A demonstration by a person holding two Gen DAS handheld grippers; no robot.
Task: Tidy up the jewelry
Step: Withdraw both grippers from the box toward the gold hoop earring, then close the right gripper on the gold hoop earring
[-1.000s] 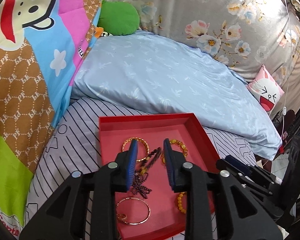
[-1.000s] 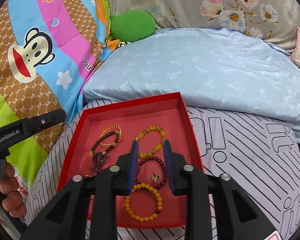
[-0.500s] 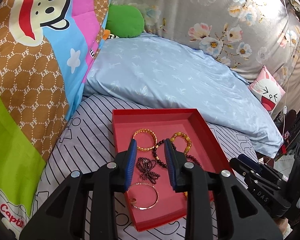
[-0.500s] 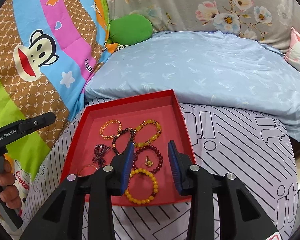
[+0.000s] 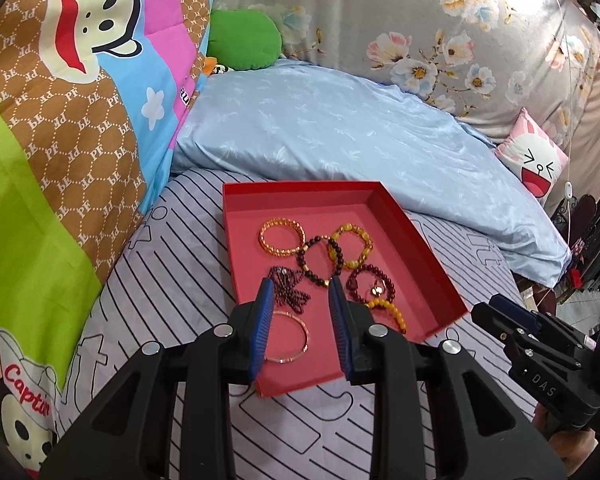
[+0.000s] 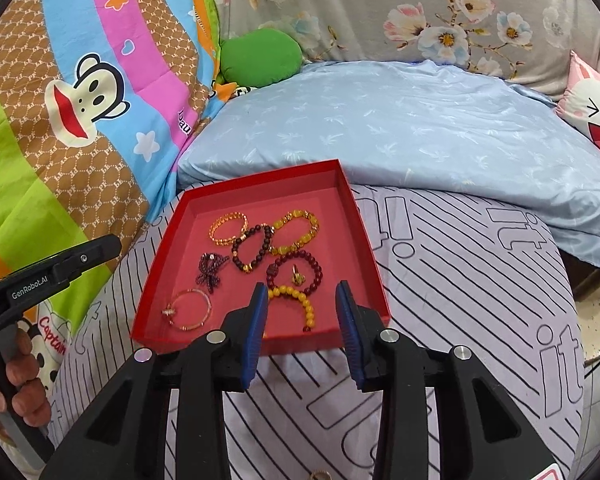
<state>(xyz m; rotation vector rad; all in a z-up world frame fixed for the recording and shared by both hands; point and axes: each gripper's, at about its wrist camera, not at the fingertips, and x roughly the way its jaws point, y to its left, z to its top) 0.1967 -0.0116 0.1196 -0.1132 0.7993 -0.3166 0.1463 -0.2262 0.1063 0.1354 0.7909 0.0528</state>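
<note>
Jewelry tray (image 6: 364, 240) on striped bedsheet (image 6: 460, 280); blue pillow (image 6: 420, 128) behind.

A tray (image 6: 356, 216) sits on the bed (image 6: 460, 280), in front of a pillow (image 6: 400, 120). Bracelets (image 6: 296, 232) and a ring (image 6: 298, 278) lie inside it.

A shallow red cardboard tray (image 5: 420, 236) is set on the striped grey bedsheet (image 5: 172, 264), with beaded bracelets piled inside. The left gripper (image 5: 300, 292) is held open over a thin gold bangle (image 5: 290, 336) and a tangled dark purple bead chain (image 5: 290, 290).
</note>
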